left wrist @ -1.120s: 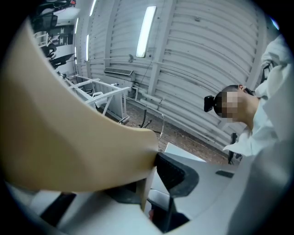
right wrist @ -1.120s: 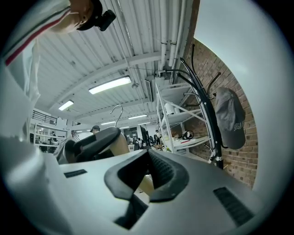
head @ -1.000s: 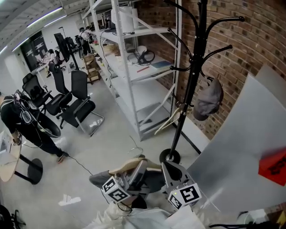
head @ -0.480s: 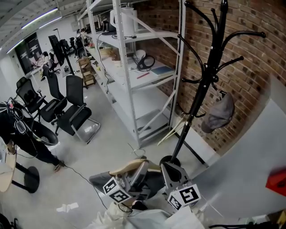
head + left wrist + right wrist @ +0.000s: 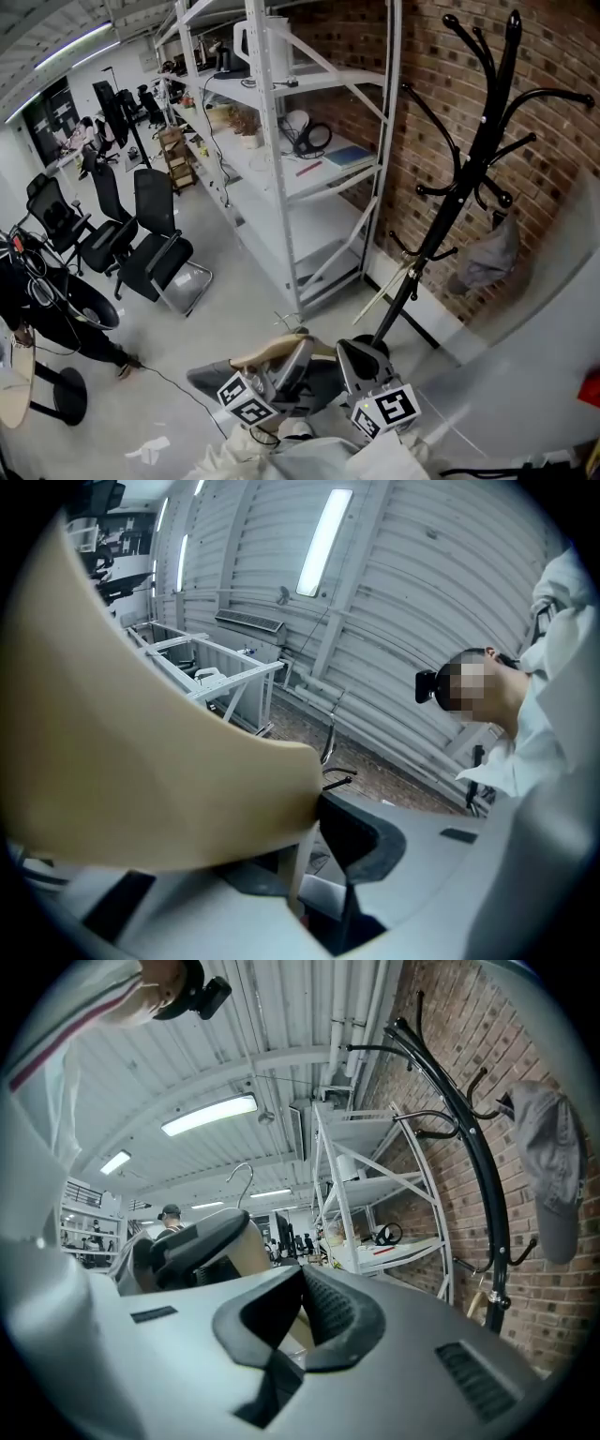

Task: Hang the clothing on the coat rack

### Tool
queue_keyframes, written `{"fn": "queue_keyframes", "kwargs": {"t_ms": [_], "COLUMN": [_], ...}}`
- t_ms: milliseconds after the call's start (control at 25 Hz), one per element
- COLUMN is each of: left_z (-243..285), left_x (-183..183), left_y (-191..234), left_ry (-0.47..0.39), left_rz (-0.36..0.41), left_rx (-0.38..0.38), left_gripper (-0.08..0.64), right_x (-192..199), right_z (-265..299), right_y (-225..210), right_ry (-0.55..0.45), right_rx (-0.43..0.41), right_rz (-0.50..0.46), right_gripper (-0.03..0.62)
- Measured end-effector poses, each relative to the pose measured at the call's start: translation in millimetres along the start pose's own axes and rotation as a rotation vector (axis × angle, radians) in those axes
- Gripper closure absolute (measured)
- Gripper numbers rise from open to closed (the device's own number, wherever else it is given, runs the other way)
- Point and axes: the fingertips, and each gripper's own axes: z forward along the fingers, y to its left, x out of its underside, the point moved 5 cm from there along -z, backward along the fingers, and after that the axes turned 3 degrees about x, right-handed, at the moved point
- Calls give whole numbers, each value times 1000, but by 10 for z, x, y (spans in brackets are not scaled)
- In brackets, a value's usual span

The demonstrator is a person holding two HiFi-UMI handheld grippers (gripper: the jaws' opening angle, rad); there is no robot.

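A pale wooden hanger (image 5: 272, 348) with a wire hook (image 5: 286, 320) is held low in the head view, with grey and white clothing (image 5: 309, 457) bunched under it. My left gripper (image 5: 281, 367) is shut on the hanger, whose broad beige arm (image 5: 141, 733) fills the left gripper view up to the jaws (image 5: 319, 827). My right gripper (image 5: 361, 364) sits beside it, its jaws (image 5: 300, 1312) closed on a beige piece of the same hanger. The black coat rack (image 5: 469, 187) stands ahead to the right by the brick wall, with a grey cap (image 5: 489, 258) on a low arm.
White metal shelving (image 5: 300, 141) runs along the brick wall (image 5: 441, 75) left of the rack. Spare wooden hangers (image 5: 394, 286) lean by its pole. A grey panel (image 5: 544, 347) stands at right. Office chairs (image 5: 150, 253) and a person in black (image 5: 37, 300) are at far left.
The head view has swung left, so the coat rack and cap now sit further right in the picture. Both grippers and the hanger keep their place at the bottom.
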Motion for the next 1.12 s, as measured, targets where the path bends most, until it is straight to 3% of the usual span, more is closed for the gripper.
{"fn": "queue_keyframes", "kwargs": {"t_ms": [480, 1120], "left_z": [-228, 58], "left_x": [-322, -337], "left_y": [519, 987], "left_ry": [14, 44], "left_rz": [-41, -83], "left_rx": [13, 51], "left_gripper": [453, 454], "right_x": [150, 138], "right_z": [453, 889], "right_y": [197, -118], "right_ry": [36, 34], "right_rx": [88, 147], "right_rz": [-10, -7], "right_gripper": [568, 568]}}
